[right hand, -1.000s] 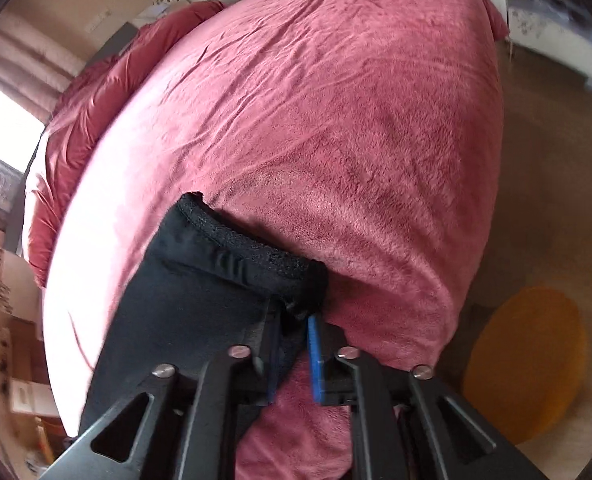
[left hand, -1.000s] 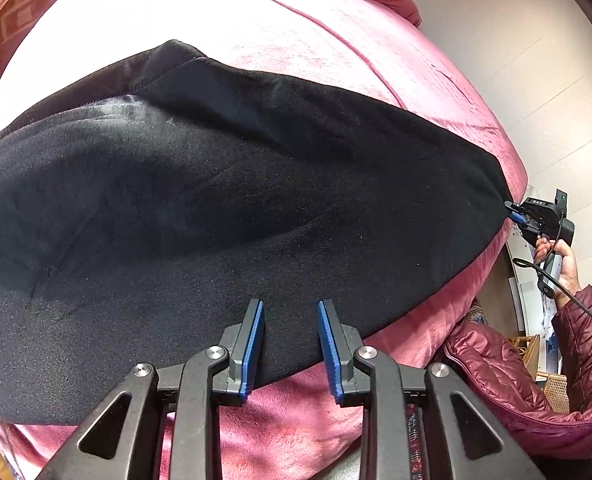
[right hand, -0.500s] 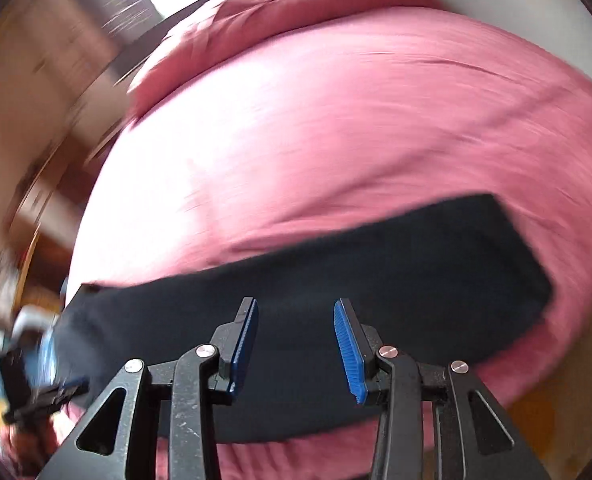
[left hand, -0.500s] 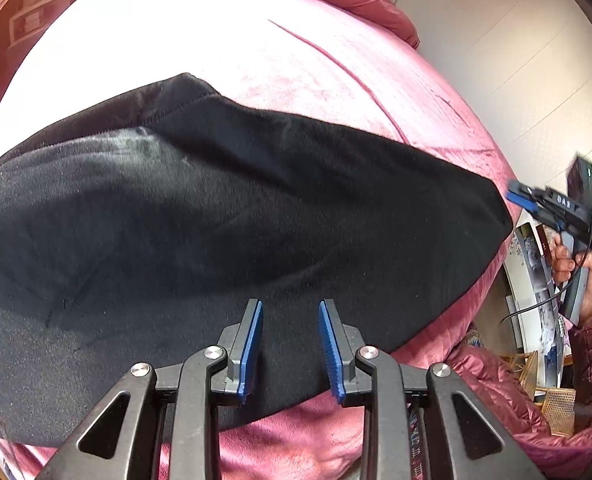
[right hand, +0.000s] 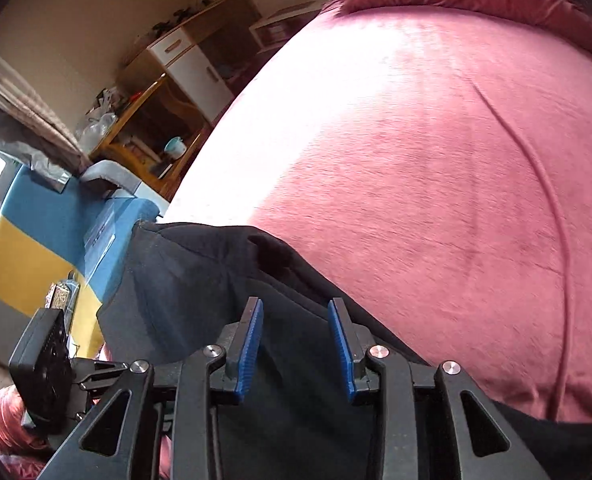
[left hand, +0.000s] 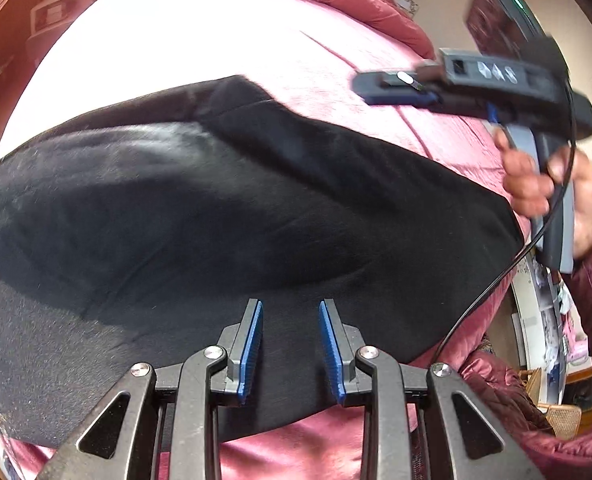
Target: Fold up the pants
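two hand-held grippers, left gripper [left hand: 290, 346] and right gripper [right hand: 296, 350], hover unclenched and empty, the right's jaws having just narrowed, over soft black fleece pants [left hand: 224, 216] lying flat along the near edge of the pink plush bedspread [right hand: 435, 168]. a shallow pinch could take one layer only, skewing the fold or dragging them off.

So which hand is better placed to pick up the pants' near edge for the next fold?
Left, probably. The left gripper hangs open right over the near edge of the black pants. The right gripper is raised nearer their far edge, and its jaws have just been closing on nothing.
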Available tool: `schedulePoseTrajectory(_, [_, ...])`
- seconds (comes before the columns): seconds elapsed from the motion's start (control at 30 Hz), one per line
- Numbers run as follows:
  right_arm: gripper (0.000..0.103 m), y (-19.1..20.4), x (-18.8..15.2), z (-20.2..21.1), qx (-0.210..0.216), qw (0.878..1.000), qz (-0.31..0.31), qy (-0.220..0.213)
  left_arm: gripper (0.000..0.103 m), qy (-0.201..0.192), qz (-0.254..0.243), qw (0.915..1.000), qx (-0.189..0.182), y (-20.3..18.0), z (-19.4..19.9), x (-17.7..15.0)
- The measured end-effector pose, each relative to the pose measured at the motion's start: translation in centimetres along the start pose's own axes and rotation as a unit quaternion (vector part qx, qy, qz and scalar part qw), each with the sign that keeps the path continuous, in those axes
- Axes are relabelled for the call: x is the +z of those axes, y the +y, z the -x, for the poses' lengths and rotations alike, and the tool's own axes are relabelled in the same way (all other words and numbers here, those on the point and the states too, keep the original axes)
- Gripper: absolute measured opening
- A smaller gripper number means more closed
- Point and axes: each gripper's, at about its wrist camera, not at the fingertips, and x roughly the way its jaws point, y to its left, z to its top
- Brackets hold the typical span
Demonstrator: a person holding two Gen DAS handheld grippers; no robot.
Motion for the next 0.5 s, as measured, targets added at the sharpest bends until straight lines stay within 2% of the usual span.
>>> schedulePoseTrajectory(0.17, [0.032,0.7,2.4,-5.2,0.034,0.998,-0.004,0.052,0.029,0.002,0.026,0.9996,-0.008,1.8,0.0,-0.5])
schedulePoseTrajectory(0.27, [0.032,0.8,2.9,-7.5,0.019,0.997,0.004,0.076,0.029,0.001,0.03,0.9994,-0.016,2.5,0.1,-0.4])
schedulePoseTrajectory(0.37, [0.034,0.8,3.2,-9.1,0.026,0.995,0.013,0.099,0.029,0.001,0.028,0.9994,-0.018,3.1,0.2,-0.5])
schedulePoseTrajectory(0.43, [0.026,1.5,3.3,-9.4,0.05,0.993,0.022,0.106,0.029,0.002,0.034,0.9992,-0.021,3.5,0.2,-0.5])
schedulePoseTrajectory(0.47, [0.015,2.0,3.4,-9.3,0.057,0.993,0.029,0.101,0.029,0.002,0.039,0.9989,-0.025,3.8,0.1,-0.6])
schedulePoseTrajectory(0.5, [0.011,2.4,3.7,-8.9,0.047,0.994,0.036,0.09,0.029,0.002,0.043,0.9987,-0.027,3.6,-0.3,-0.9])
